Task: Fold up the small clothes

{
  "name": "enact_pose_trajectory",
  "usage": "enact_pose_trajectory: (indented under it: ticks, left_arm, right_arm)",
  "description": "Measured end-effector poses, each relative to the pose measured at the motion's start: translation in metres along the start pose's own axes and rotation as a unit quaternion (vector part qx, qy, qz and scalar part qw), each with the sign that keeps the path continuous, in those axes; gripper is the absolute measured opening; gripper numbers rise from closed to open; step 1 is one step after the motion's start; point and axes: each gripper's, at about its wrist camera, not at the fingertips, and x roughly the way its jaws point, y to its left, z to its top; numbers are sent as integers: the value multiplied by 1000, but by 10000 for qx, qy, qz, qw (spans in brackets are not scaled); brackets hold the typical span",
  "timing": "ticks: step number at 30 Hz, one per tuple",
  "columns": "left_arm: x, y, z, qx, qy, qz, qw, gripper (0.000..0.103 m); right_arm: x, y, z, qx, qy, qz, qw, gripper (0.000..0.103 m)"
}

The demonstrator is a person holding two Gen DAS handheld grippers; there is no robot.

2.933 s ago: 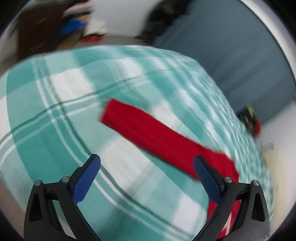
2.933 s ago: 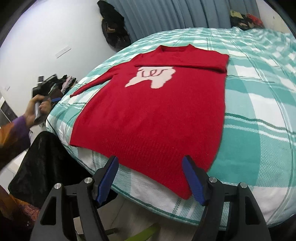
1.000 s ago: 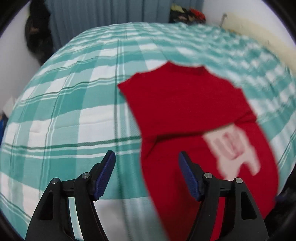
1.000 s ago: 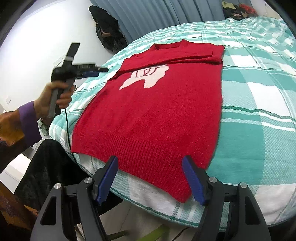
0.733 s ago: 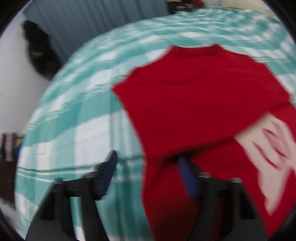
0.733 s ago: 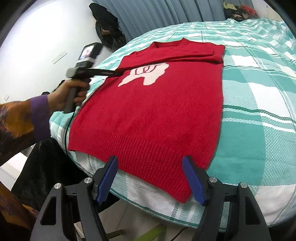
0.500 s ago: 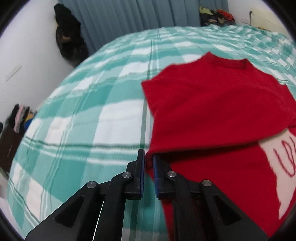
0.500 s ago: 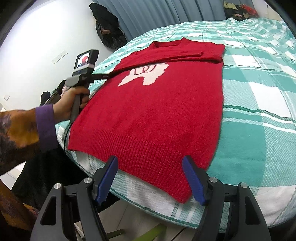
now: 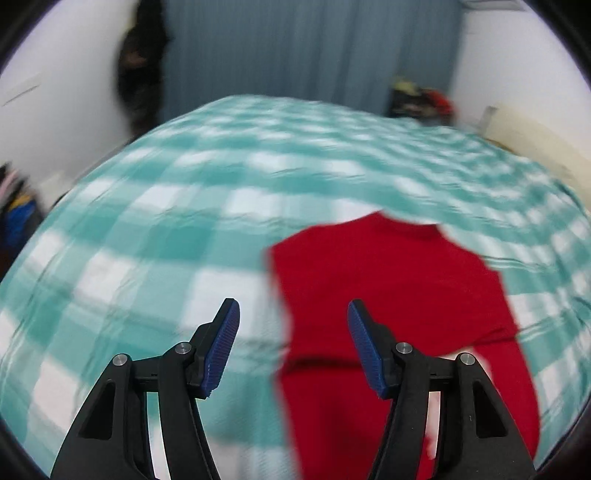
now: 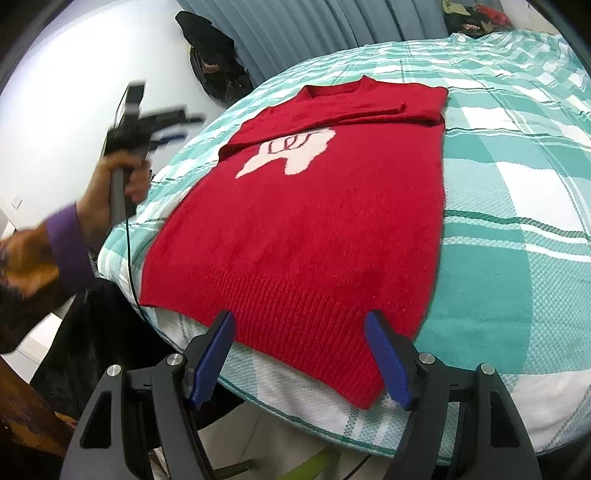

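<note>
A red sweater with a white figure on its chest lies flat on the teal checked bed. Both sleeves are folded in across the chest. My right gripper hovers open just above the ribbed hem at the bed's near edge, with nothing between its fingers. In the left wrist view my left gripper is above the sweater's shoulder edge, jaws opening and nothing between them. From the right wrist view the left gripper appears blurred, in a hand beside the bed.
Grey-blue curtains hang behind the bed. Dark clothing hangs by the white wall, and a clothes pile lies at the far corner. A purple sleeve and dark fabric are at the bed's left side.
Half a second ago the left gripper was shut on the fold of the left sleeve; it has let go, opened and lifted away. The right gripper has not moved.
</note>
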Motion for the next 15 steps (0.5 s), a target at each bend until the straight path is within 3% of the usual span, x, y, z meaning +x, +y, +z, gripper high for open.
enact_pose_trajectory:
  ticks: [2, 4, 5, 6, 7, 9, 10, 15]
  left_arm:
    - [21, -17, -1, 296, 187, -247, 9991, 63]
    - [58, -19, -14, 500, 793, 0, 9956, 64]
    - [82, -12, -28, 529, 1285, 250, 9900, 64]
    - [95, -2, -40, 445, 1584, 269, 9860, 67]
    - [93, 7, -44, 281, 1451, 75, 9890, 67]
    - [75, 20, -42, -34, 1385, 208, 9901, 87]
    - [66, 23, -40, -148, 1395, 324, 9896, 87]
    - [-18, 16, -58, -201, 846, 96, 9962, 88]
  right_arm:
    - [-1, 2, -1, -31, 1, -33, 10000, 72]
    - [0, 2, -1, -25, 10, -50, 10000, 72]
    - [0, 2, -1, -18, 12, -50, 10000, 72]
    - [-1, 2, -1, -10, 22, -51, 10000, 72]
    - [-1, 1, -1, -9, 26, -52, 10000, 72]
    - [-4, 2, -2, -33, 18, -70, 10000, 72]
    - [-6, 2, -2, -44, -11, -91, 9999, 72]
    - [-26, 12, 8, -352, -540, -361, 9973, 72]
